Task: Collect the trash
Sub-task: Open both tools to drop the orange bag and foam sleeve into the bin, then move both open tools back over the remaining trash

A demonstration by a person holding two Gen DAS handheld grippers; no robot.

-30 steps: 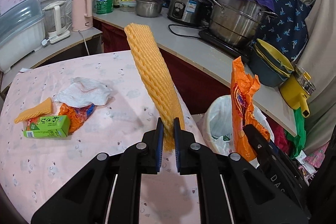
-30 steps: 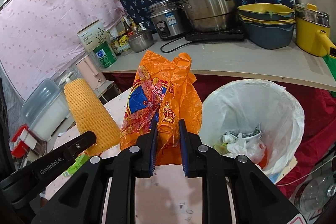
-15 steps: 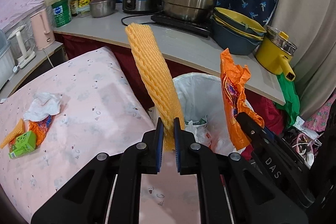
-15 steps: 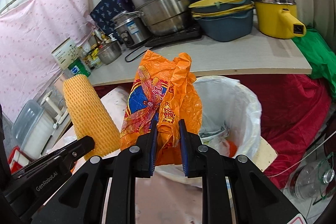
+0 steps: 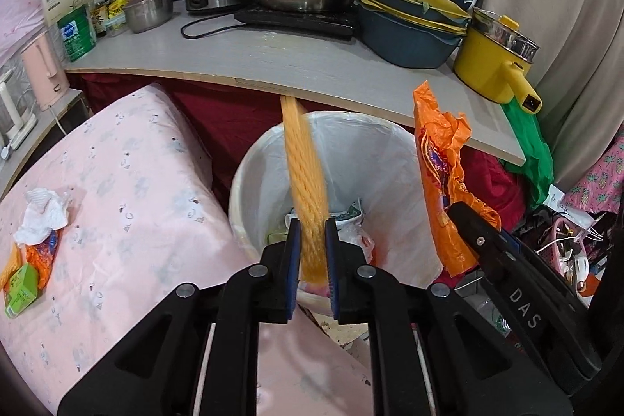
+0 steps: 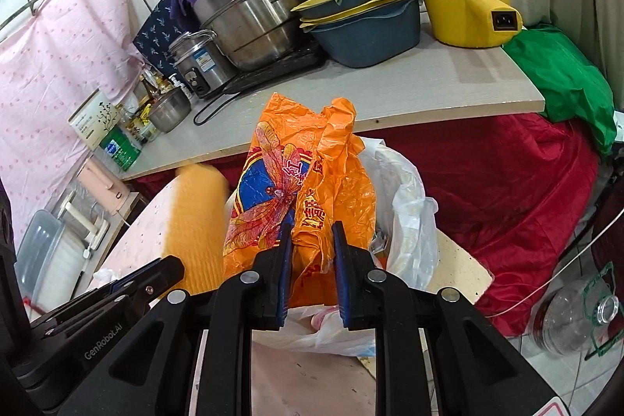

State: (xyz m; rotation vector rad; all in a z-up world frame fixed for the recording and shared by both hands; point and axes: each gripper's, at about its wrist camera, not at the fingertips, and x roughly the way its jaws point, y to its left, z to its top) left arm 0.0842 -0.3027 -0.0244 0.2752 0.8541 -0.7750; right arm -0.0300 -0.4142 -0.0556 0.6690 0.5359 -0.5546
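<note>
Left wrist: left tongs (image 5: 311,252) opening, foam net (image 5: 304,178) between (blurred); right tongs (image 6: 311,266) clamp orange bag (image 6: 312,182).

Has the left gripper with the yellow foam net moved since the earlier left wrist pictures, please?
Yes. The left gripper, its jaws opening around the foam net, has swung off the pink table to above the lined trash bin.

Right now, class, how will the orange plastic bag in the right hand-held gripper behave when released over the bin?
The orange plastic bag looks thin and crinkled, so probably light and floppy. It may drift down slowly, perhaps catching the bin rim.
</note>
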